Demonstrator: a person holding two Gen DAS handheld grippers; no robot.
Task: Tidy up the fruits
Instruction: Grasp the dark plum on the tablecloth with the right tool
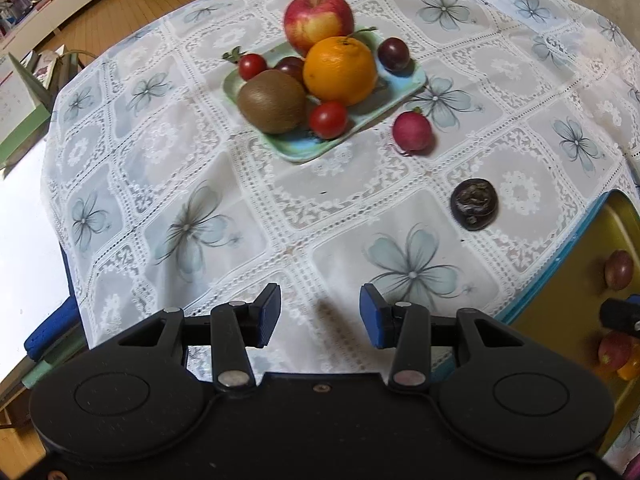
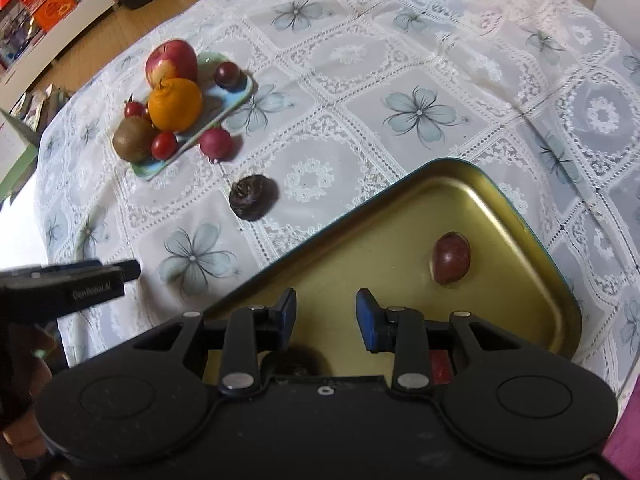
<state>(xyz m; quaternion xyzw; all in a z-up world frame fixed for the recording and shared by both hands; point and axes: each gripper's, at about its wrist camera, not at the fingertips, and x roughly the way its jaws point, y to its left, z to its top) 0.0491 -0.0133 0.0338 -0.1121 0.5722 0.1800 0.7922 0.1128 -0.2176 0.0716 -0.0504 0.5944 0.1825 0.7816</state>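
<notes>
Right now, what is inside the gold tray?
In the gold tray one reddish-purple fruit lies in plain sight. Nearer the camera, a dark round item and a red piece sit partly hidden under the open right claw, so neither can be identified.

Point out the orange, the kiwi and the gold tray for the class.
orange (image 1: pixel 340 70), left wrist view, middle of its peel.
kiwi (image 1: pixel 272 106), left wrist view, centre of its fuzzy skin.
gold tray (image 2: pixel 384 236), right wrist view, bare floor.

Black left gripper (image 1: pixel 320 316) and right gripper (image 2: pixel 326 316) — blue pads, silver pivot pins
</notes>
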